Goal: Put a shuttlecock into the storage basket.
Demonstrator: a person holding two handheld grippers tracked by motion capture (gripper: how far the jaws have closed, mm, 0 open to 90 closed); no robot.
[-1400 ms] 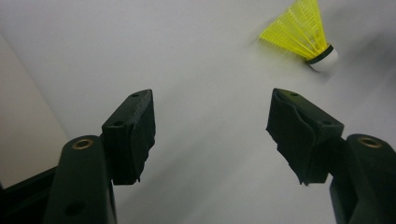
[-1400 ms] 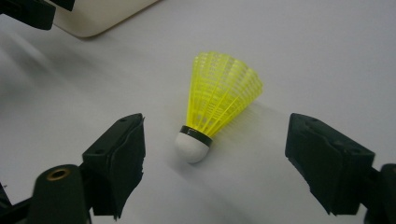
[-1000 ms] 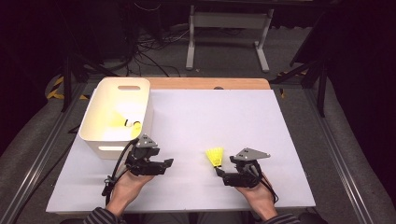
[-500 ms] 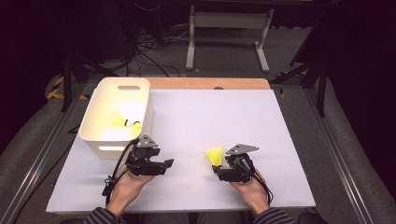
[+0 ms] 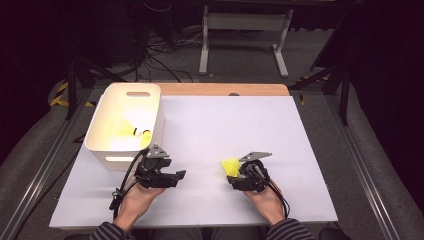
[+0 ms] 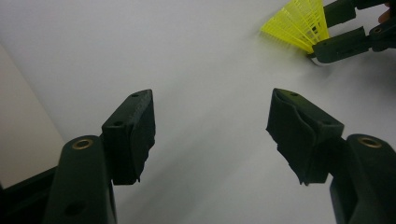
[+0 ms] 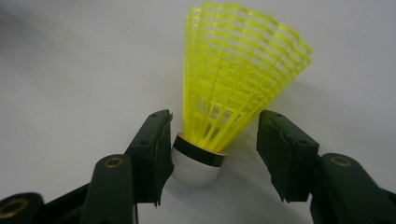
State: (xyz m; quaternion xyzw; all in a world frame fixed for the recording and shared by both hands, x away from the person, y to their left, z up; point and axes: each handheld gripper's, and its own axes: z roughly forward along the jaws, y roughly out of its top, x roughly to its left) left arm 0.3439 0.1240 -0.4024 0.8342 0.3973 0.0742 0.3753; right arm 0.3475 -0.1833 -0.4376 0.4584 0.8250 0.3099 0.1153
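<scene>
**Right gripper straddles the shuttlecock, not yet closed**

While the wide white rectangular table lies mostly bare, the white plastic tub with handle slots sits at its near-left area, with something yellow inside that is too small to identify. Right of the tub's near corner, the left gripper rests low over the table, jaws spread wide around nothing. At near right, the right gripper has its jaws open around the yellow plastic mesh-skirted shuttlecock, one pad touching or almost touching the white rounded cork, the other pad standing clear of the skirt.

The step in hand looks like the grasp. Next, the jaws should close on the cork or the skirt's narrow base, then lift towards the tub.

The shuttlecock lies on the table, its long axis running along the jaws, cork towards the person's right hand, skirt flaring away to the far left.
</scene>
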